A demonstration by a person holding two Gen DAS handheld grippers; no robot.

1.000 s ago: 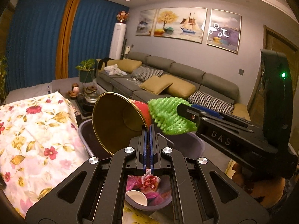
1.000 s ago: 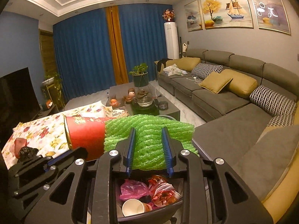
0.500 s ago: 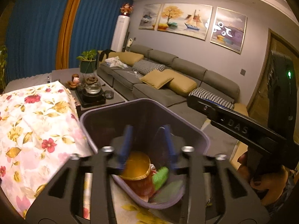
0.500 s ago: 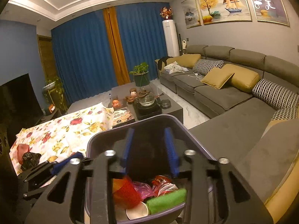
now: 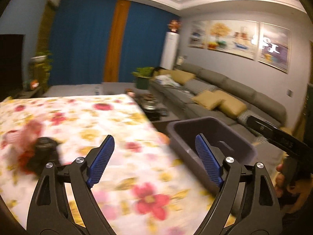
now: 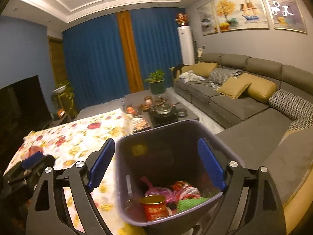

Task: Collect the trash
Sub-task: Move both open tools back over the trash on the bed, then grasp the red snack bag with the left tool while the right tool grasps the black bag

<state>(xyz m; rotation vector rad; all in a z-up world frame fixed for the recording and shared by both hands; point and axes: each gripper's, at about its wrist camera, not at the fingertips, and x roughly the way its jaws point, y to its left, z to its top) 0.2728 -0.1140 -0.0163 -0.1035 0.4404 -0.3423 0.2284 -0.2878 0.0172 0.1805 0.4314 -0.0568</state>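
My left gripper (image 5: 154,139) hangs over the floral tablecloth (image 5: 121,121), its jaws opening wide with nothing between them. A blurred lump of black and pink trash (image 5: 39,152) lies on the cloth to its left. The dark purple bin (image 5: 211,135) stands at the table's right edge. My right gripper (image 6: 156,142) is above the bin (image 6: 176,135), its jaws also opening and empty. Inside the bin lie a red cup with a gold rim (image 6: 154,205), a green foam net (image 6: 191,203) and a pink bag (image 6: 154,188).
A long grey sofa (image 6: 244,101) with yellow cushions runs along the right wall. Behind the floral table, a low coffee table (image 6: 166,115) carries a glass teapot and a potted plant. A dark TV (image 6: 21,103) stands at the left. A hand (image 5: 283,178) holds the right gripper.
Both grippers let go: the red cup and green foam net dropped into the bin. Both sets of jaws spread wide. The left gripper swung left, away from the bin and over the tablecloth.
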